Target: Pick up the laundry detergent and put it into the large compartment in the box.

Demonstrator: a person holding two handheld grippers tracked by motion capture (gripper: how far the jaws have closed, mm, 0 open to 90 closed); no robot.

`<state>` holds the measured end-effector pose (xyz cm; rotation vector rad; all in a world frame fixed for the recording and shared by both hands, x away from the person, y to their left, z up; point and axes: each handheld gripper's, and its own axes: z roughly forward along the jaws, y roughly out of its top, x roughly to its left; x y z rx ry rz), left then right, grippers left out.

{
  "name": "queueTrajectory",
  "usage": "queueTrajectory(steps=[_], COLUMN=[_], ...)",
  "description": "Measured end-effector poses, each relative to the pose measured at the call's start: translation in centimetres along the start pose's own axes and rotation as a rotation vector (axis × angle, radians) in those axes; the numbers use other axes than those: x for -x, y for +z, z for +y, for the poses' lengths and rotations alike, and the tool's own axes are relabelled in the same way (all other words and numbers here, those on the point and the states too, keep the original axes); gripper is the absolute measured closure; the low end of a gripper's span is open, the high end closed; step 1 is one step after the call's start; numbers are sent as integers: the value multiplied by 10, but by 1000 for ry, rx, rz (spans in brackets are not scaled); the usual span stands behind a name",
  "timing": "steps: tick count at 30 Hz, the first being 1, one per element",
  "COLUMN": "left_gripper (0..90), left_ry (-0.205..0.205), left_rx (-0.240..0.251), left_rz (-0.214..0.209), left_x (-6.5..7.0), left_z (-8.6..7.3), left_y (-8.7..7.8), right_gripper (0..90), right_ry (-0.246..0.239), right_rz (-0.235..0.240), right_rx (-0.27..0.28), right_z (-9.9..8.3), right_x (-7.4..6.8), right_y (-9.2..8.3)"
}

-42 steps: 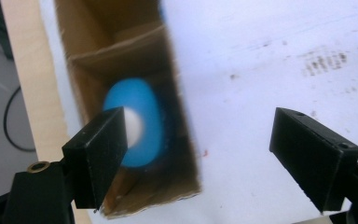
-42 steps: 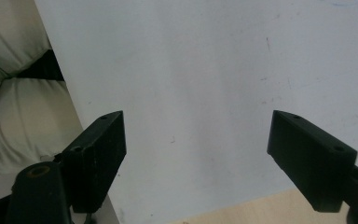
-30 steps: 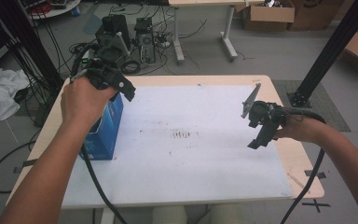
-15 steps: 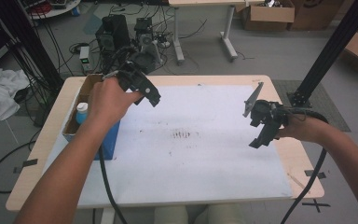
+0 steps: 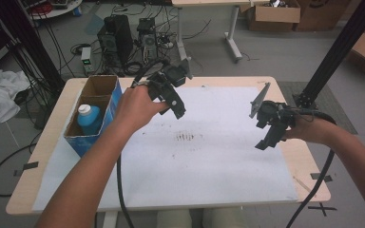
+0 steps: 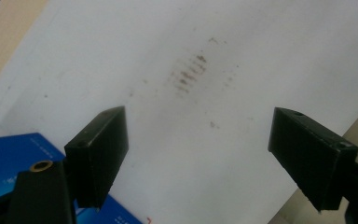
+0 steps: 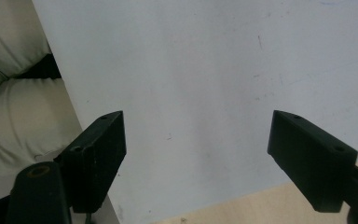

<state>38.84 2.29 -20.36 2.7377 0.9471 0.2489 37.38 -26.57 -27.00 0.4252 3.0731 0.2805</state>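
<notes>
My left gripper (image 5: 177,106) hangs over the back middle of the white sheet (image 5: 195,161), held in a hand, just right of a blue cardboard box (image 5: 100,124). In the left gripper view its jaws stand wide open around nothing (image 6: 198,140), above a brown smudge (image 6: 189,74), with a corner of the blue box (image 6: 7,156) at the lower left. A blue bottle with a white cap (image 5: 89,117) stands upright in the box's near compartment. My right gripper (image 5: 266,137) hovers near the sheet's right edge, and the right gripper view shows it open and empty (image 7: 196,140).
The box's far compartment (image 5: 100,86) looks empty. The wooden table's rim (image 5: 309,156) runs beside the right gripper. The person's pale trousers (image 7: 9,116) sit below the table's front edge. Computers and cables (image 5: 123,38) lie on the floor behind.
The left hand and gripper have moved right, away from above the blue box, which uncovers the bottle inside it. The right gripper has hardly moved.
</notes>
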Motion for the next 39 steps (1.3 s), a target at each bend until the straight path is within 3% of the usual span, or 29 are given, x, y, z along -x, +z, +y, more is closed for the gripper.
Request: queueTrajectory(steps=[6, 13, 17, 27, 39], left_gripper=[210, 211, 212, 214, 215], left_ry=[59, 76, 95, 117, 112], left_rx=[-17, -28, -50, -53, -56], left_rz=[3, -20, -9, -31, -30], left_x=[9, 14, 18, 21, 19], left_z=[9, 11, 12, 16, 16], left_y=[12, 24, 30, 36, 38], right_gripper=[193, 193, 193, 193, 192], right_ry=[2, 1, 5, 6, 10], right_rz=[3, 3, 4, 6, 10], right_rx=[-3, -10, -9, -8, -6], right_z=[-1, 0, 0, 0, -3], right_x=[2, 2, 3, 3, 3], right_y=[2, 3, 3, 3, 5])
